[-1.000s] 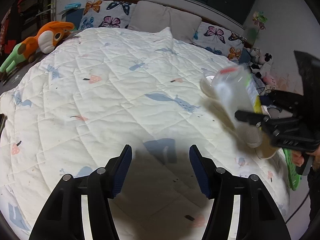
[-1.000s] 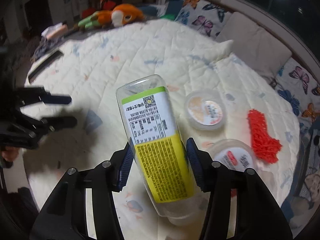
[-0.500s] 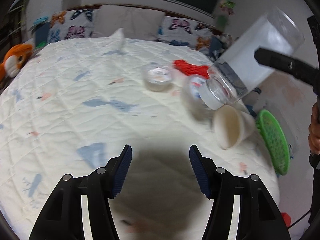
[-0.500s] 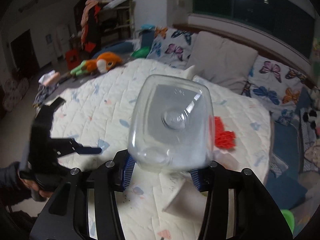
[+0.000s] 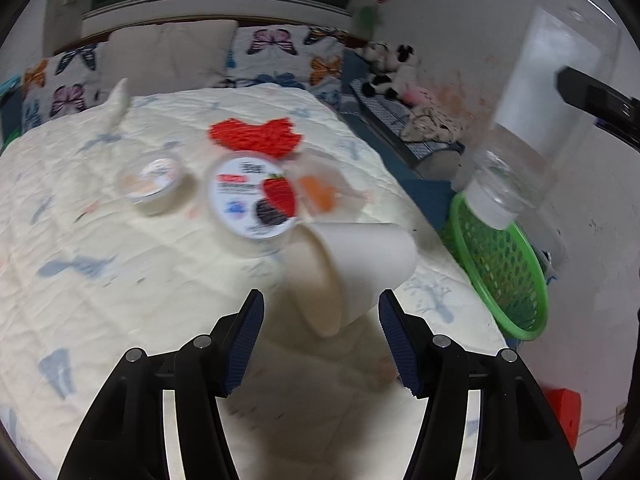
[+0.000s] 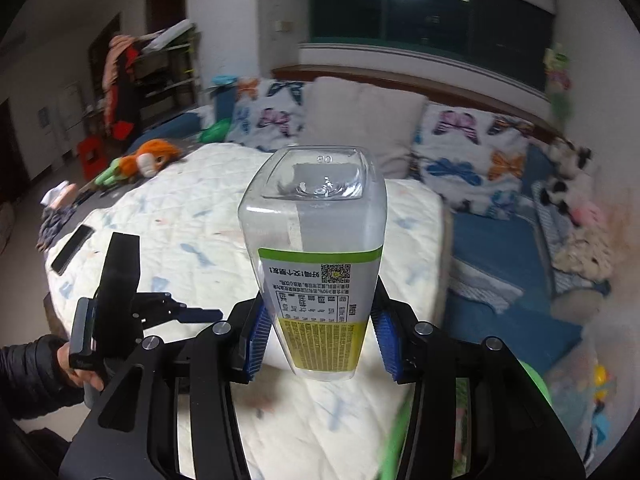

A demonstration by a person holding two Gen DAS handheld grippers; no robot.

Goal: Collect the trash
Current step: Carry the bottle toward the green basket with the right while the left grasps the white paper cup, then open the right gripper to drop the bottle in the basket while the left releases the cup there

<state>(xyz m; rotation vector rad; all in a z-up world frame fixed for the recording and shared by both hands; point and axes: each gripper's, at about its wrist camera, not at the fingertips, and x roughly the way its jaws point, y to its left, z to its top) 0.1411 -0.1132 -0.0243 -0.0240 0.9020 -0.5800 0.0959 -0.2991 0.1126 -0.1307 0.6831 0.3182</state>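
Blk grippers (image 5: pixel 321 338) w/ blue ribbed pads (image 6: pixel 258 340), silver screws, dark sleeve (image 6: pixel 28 372)

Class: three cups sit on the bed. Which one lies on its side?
The plain cream paper cup, nearest the left gripper, lies tipped over, mouth toward the camera. The strawberry-lid cup and the small cup stand upright, lids up.

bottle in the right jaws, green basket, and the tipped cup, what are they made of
Bottle: clear, glossy plastic by the look; the room shows through it, with a printed label. Green basket: likely moulded plastic, with regular holes and a smooth rim. Tipped cup: matte cream, probably paper, though blur leaves it open.
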